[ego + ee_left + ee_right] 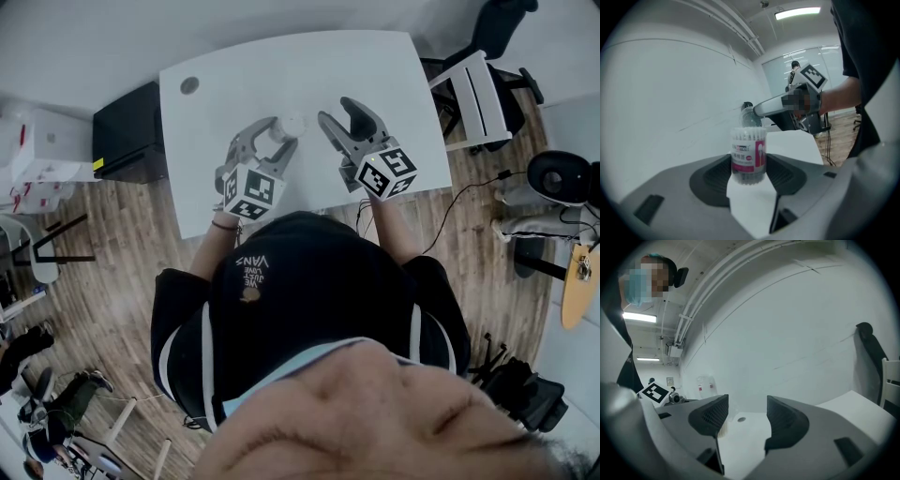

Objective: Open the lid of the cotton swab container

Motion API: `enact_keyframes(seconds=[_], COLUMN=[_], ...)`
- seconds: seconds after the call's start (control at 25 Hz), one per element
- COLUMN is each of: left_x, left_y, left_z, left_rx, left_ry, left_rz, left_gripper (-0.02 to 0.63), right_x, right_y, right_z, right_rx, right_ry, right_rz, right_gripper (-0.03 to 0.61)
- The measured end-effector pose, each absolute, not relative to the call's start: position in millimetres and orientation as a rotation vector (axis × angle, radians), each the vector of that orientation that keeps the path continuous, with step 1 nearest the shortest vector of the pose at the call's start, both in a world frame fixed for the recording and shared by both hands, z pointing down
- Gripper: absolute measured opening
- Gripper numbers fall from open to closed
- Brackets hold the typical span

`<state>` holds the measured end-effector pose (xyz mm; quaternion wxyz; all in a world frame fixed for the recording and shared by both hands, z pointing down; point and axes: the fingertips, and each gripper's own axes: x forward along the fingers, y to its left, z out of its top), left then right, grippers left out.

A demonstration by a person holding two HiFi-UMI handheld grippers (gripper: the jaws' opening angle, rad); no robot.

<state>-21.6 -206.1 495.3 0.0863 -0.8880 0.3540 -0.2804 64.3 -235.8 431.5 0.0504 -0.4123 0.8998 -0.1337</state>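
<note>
White table (pixel 281 66) bears the work; left gripper (pixel 272 139) pinches the cotton swab container (pixel 749 154) by its sides, upright, mid-table; right gripper (pixel 743 420) has its fingers spread and empty, with the container at its 9 o'clock in the head view. Judgement: left should grip firm and low; right should close on the top only and lift straight. Container: clear cylinder; pink label band (pixel 748 158) at mid-height; white swab tips (pixel 749 135) packed at 12 o'clock; lid seating not discernible.
</note>
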Motion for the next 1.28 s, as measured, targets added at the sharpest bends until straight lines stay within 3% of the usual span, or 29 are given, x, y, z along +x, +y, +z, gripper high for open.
enact_keyframes(seconds=[1.28], left_x=[-29], left_y=[-226], left_z=[456], left_rx=[-2.72], left_ry=[1.176], left_rz=[-0.598], left_gripper=[0.241], right_x=[59], right_y=[-233], right_z=[433], right_rx=[-1.302], right_ry=[2.82], right_rz=[-0.292], right_gripper=[0.264])
